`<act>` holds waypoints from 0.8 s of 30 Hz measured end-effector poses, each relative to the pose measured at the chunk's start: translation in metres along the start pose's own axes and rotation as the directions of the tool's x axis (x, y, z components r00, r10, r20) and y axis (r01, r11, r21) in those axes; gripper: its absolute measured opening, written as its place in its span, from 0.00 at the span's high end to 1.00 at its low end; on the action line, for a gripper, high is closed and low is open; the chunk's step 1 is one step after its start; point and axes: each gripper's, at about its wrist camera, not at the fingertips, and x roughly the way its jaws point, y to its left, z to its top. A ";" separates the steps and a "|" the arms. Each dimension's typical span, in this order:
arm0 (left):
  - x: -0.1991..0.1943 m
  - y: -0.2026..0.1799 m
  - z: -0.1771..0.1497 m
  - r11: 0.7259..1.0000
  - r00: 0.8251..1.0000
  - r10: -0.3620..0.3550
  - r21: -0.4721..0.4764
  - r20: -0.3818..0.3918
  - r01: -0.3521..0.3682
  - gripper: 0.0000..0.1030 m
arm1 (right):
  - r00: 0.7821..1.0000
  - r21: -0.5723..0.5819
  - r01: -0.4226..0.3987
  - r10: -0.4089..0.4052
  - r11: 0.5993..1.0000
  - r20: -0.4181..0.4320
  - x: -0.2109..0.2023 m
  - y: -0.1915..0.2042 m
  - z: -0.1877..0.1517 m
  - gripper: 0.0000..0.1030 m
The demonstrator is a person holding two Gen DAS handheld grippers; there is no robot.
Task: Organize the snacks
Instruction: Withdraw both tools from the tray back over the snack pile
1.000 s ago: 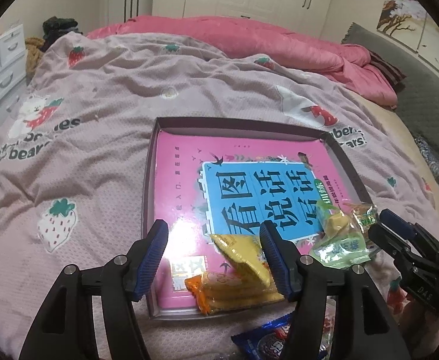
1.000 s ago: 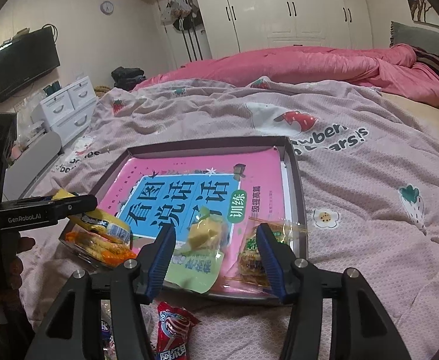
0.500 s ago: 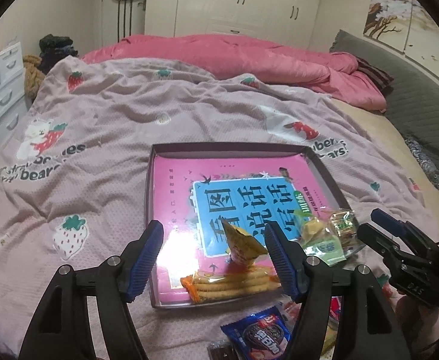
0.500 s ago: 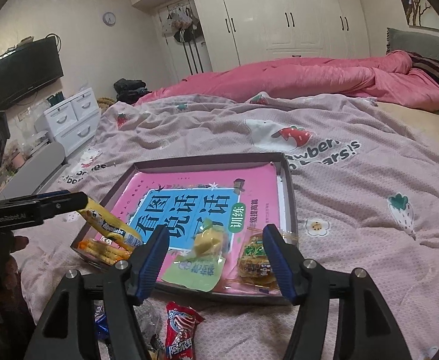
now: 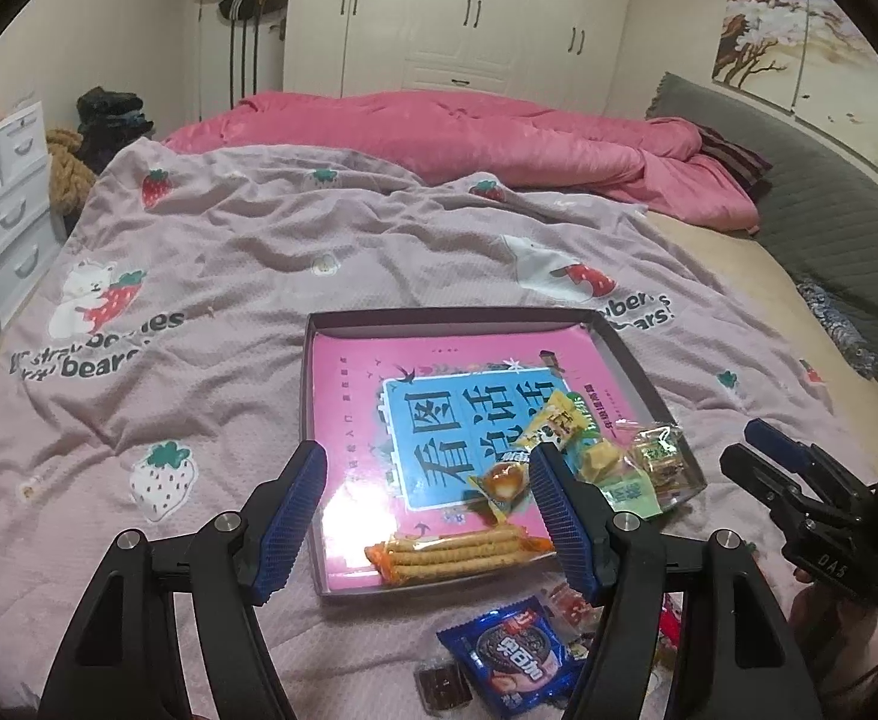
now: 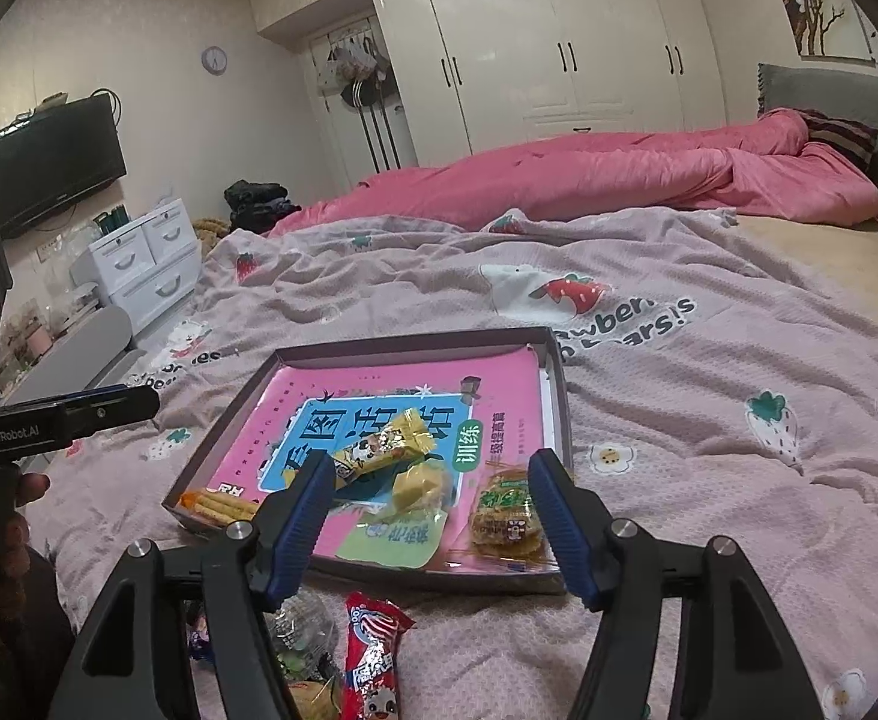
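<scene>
Now the shallow box tray (image 5: 312, 420) sits on the strawberry-print blanket (image 5: 198, 276) near the bed's foot, serving as the collecting spot, so sorted snacks lie along its near edge. Left hand-held gripper (image 5: 420, 516) hovers above that edge, jaws apart with nothing between them; they have just been opening. Under it, the orange pack of biscuit sticks (image 5: 457, 549) lies flat, and the yellow candy-bar wrapper (image 5: 550, 420) leans across the blue book print. Right of those, the pale green pouch (image 6: 399, 531) and a clear pack of round crackers (image 6: 505, 510) are also inside. Right hand-held gripper (image 6: 426, 516), also empty and just opening, hangs over them. Unsorted items wait on the blanket outside: blue cookie packet (image 5: 514, 657), red wrapper (image 6: 372, 654).
</scene>
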 end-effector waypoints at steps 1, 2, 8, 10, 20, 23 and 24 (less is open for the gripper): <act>-0.001 0.000 0.000 1.000 1.000 -0.001 -0.001 0.000 0.001 0.30 | 1.000 0.000 0.002 -0.002 1.000 0.004 -0.002 0.000 0.000 0.36; -0.002 0.001 -0.001 1.000 1.000 -0.002 -0.002 0.000 0.002 0.30 | 1.000 0.000 0.002 -0.002 1.000 0.007 -0.003 0.001 0.000 0.35; -0.012 0.003 -0.003 1.000 1.000 0.003 0.006 0.011 -0.003 0.30 | 0.999 -0.006 0.007 -0.007 1.000 0.032 -0.015 0.005 0.000 0.35; -0.017 0.003 -0.003 1.000 1.000 0.003 0.009 0.018 -0.003 0.30 | 0.999 -0.010 0.007 -0.007 1.000 0.044 -0.019 0.008 0.000 0.35; -0.033 0.007 -0.004 1.000 1.000 -0.020 0.000 0.017 0.020 0.27 | 0.999 -0.019 -0.010 0.011 1.000 0.047 -0.031 0.020 -0.003 0.31; -0.035 0.010 -0.006 1.000 1.000 -0.020 -0.003 0.011 0.020 0.27 | 0.999 -0.019 -0.007 0.008 1.000 0.045 -0.033 0.021 -0.005 0.31; -0.035 0.011 -0.007 1.000 1.000 -0.020 -0.005 0.009 0.020 0.27 | 0.999 -0.019 -0.004 0.005 1.000 0.043 -0.034 0.022 -0.006 0.31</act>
